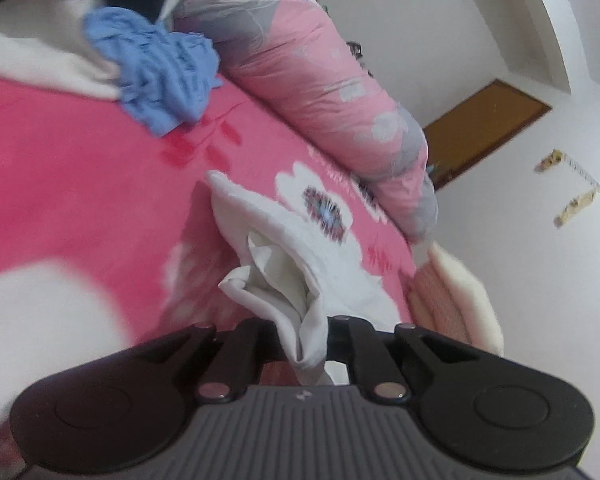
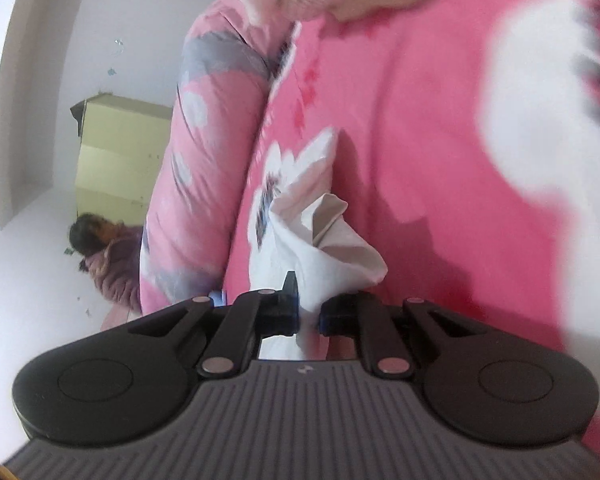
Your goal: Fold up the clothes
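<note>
A white garment (image 1: 272, 256) is bunched in my left gripper (image 1: 306, 338), whose jaws are shut on a fold of it just above the pink flowered bed sheet (image 1: 80, 184). The cloth runs away from the fingers toward a pointed corner. In the right wrist view my right gripper (image 2: 308, 314) is shut on another bunch of the same white garment (image 2: 320, 236), which stands up in creased folds before the fingers. Both views are tilted and blurred at the edges. The stretch of cloth between the two grips is out of view.
A crumpled blue garment (image 1: 164, 76) lies at the back of the bed beside white cloth (image 1: 40, 48) and dark cloth. A rolled pink and grey quilt (image 1: 320, 92) runs along the bed's far side. A person in a purple jacket (image 2: 108, 256) sits near a yellow cabinet (image 2: 120, 156).
</note>
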`<state>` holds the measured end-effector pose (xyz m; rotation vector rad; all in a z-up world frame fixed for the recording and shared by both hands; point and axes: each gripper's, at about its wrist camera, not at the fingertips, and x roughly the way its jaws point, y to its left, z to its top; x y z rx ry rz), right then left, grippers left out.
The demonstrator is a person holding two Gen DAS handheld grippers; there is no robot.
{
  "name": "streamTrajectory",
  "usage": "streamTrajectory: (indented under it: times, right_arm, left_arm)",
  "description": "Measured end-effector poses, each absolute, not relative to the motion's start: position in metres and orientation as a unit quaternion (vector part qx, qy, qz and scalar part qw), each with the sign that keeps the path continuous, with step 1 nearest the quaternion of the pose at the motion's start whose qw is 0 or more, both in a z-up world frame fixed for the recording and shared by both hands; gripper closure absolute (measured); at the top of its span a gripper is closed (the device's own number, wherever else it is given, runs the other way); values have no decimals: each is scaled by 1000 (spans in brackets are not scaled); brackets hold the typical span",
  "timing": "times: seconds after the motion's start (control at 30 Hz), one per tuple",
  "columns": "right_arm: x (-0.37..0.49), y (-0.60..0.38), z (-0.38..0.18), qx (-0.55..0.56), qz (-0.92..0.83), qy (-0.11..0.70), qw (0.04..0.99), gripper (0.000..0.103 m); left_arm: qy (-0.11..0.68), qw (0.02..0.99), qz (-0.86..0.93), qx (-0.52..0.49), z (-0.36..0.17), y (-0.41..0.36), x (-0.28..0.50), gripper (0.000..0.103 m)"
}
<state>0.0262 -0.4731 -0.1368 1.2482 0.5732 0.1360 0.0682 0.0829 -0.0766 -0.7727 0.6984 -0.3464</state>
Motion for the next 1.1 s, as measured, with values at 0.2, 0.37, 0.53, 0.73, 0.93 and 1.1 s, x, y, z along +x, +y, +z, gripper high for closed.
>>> streamTrajectory:
  times: [0.2, 0.37, 0.53, 0.73, 0.93, 1.1]
  right_arm:
    - [-39, -454, -151, 546, 74, 302, 778, 89]
    - [-43, -469, -150, 528, 84, 329, 779, 65]
    - [-62, -492, -120, 459, 64, 337, 820, 36]
    - [-35, -517, -107, 454, 43, 293, 840, 34]
    - [42, -515, -114, 449, 76, 299, 839, 34]
    - [113, -511, -120, 423, 93, 333, 838, 34]
  left_arm:
    - [391, 847, -155, -325, -105, 103, 27, 73]
    - [400, 850, -161, -304, -98, 114, 17, 41]
    - [360, 876, -158, -280, -68, 128, 10, 36]
    - [361, 895, -132, -225, -55, 112, 53, 32]
    - [396, 892, -99, -194, -72, 91, 131, 32]
    - [401, 889, -102, -197, -84, 86, 176, 32]
